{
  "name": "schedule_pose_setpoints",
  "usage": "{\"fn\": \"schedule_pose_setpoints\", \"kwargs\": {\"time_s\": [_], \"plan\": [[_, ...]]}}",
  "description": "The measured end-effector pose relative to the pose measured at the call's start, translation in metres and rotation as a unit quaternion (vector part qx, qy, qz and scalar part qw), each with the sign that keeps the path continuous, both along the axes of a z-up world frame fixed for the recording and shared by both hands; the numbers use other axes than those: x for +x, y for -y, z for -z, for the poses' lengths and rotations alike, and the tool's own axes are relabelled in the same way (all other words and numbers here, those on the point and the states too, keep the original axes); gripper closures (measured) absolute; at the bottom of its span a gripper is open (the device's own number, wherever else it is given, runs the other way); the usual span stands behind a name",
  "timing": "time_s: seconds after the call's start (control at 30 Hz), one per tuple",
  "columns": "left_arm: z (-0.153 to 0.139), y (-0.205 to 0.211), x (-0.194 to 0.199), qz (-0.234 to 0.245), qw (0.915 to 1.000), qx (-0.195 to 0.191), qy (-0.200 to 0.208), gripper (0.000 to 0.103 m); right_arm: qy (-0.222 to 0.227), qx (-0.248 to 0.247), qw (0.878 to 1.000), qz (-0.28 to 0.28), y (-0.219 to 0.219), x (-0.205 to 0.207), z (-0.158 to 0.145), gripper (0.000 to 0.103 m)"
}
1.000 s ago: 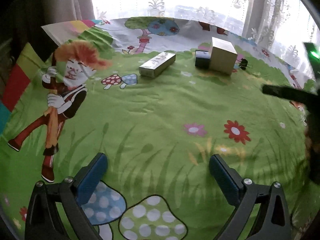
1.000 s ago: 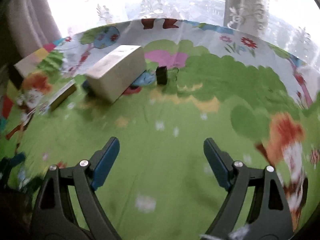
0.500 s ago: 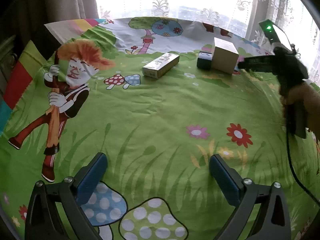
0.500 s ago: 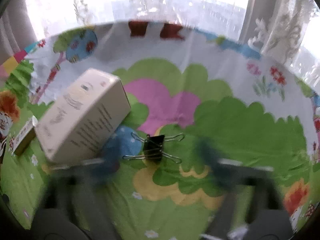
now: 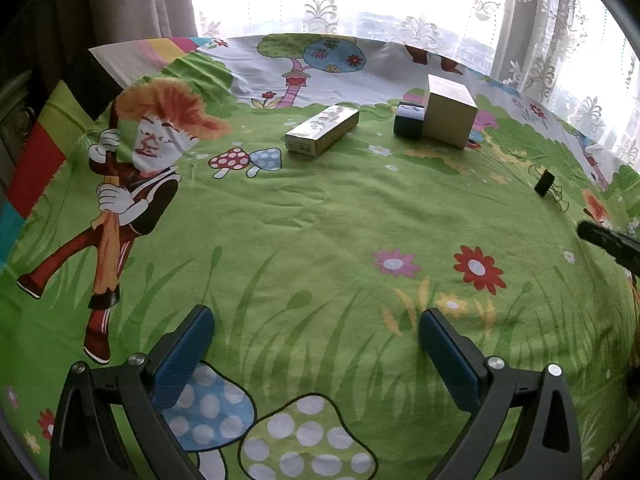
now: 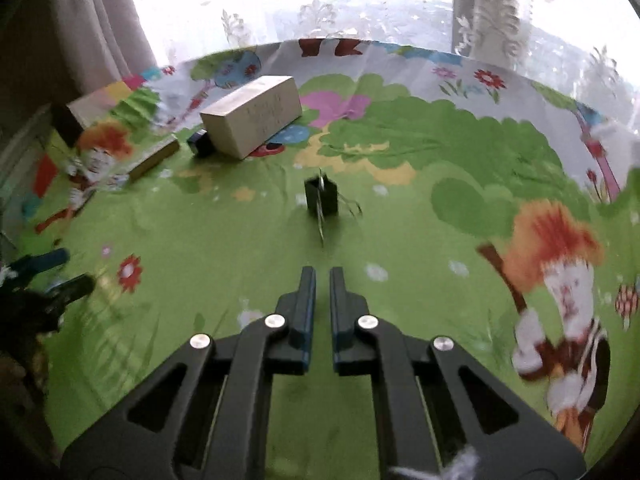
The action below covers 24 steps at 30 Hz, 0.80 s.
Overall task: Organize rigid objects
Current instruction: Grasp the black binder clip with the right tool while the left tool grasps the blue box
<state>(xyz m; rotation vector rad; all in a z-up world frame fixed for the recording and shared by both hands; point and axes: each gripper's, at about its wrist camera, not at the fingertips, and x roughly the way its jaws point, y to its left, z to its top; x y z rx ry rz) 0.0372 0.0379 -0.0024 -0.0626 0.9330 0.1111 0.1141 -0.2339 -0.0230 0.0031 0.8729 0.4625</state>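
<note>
A black binder clip [image 6: 321, 200] with wire handles sits just ahead of my right gripper [image 6: 320, 270]. The jaws are shut, and one wire handle runs back to the fingertips. In the left wrist view the clip [image 5: 544, 183] is at the right, with the right gripper's dark finger [image 5: 604, 238] just below it. At the far side of the cloth lie a cream box [image 5: 450, 116], a small dark box [image 5: 408, 120] touching it, and a long flat box [image 5: 322, 130]. My left gripper [image 5: 316, 314] hangs open over the green cloth with nothing between its fingers.
A cartoon-printed green cloth [image 5: 320, 220] covers the whole surface. Lace curtains and a bright window [image 5: 360, 0] run along the far edge, and a dark curtain [image 6: 92, 40] hangs at the left. The left gripper's blue fingers [image 6: 52, 258] show at the left of the right wrist view.
The right gripper went forward to the clip beside the cream box and shut. It then drew back toward the near right, and the clip came away from the box with it. The left gripper stayed still.
</note>
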Motion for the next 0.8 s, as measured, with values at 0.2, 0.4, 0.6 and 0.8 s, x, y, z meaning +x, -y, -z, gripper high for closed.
{"fn": "schedule_pose_setpoints", "kwargs": {"time_s": [0.2,0.4,0.6,0.8], "plan": [[0.000,0.000,0.000,0.000,1.0000,0.000,0.000,0.000,-0.005,-0.016,1.000,0.002,0.003,0.013,0.003,0.011],[0.000,0.000,0.000,0.000,1.0000,0.001,0.000,0.000,0.008,-0.069,0.997,-0.028,-0.043,0.062,0.011,0.011],[0.001,0.000,0.000,-0.001,1.0000,0.001,0.000,0.000,0.004,-0.062,0.998,-0.026,-0.038,0.051,-0.006,0.080],[0.000,0.014,0.014,0.000,0.9999,0.000,-0.013,0.000,0.019,-0.056,0.998,-0.023,-0.011,-0.021,-0.016,0.080]]}}
